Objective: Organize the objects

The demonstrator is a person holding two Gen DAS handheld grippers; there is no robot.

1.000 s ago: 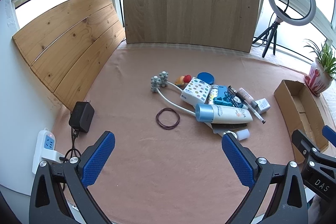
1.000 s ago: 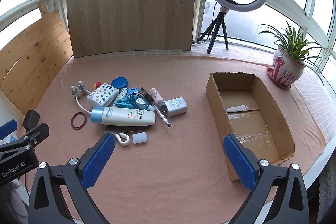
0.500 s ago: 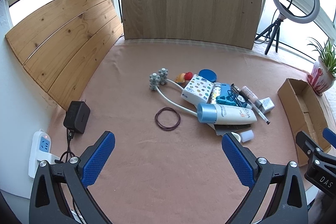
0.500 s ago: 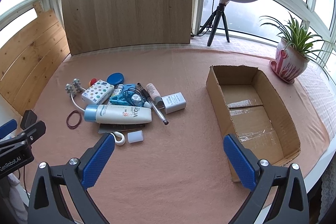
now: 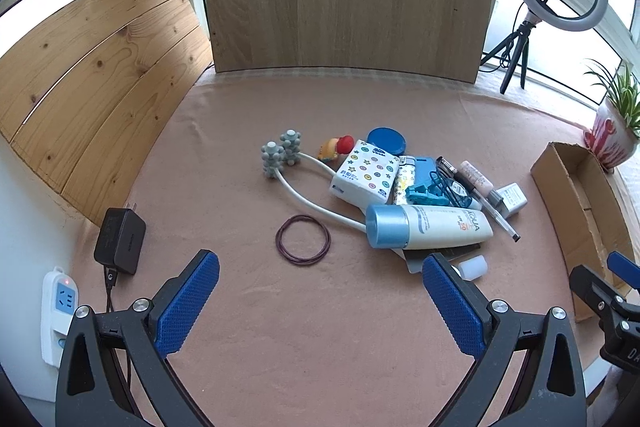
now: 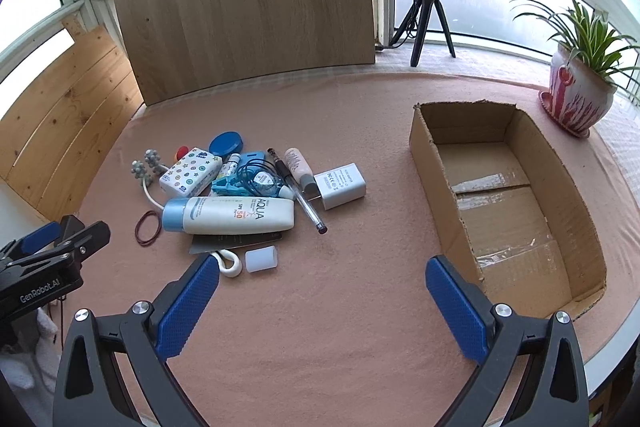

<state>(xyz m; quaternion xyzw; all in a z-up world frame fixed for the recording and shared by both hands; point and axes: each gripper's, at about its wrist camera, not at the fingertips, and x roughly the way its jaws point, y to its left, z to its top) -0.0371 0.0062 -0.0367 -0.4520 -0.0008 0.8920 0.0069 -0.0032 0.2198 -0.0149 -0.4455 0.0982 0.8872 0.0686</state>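
You are holding both the left gripper (image 5: 320, 291) and right gripper (image 6: 322, 297) spread wide and empty; the cluttered pile, led by the white-and-blue sunscreen tube (image 6: 228, 215), is lying left of the empty brown cardboard box (image 6: 520, 131). Approach the tube squarely.

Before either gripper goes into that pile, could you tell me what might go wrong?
1. The white AQUA sunscreen tube lies across a dark card and the white massager handle; lifting it could shift them.
2. The blue cable tangles over neighbouring items, so it may drag them.
3. The thin brown hair ties lie flat on the pink cloth, probably hard to pinch.
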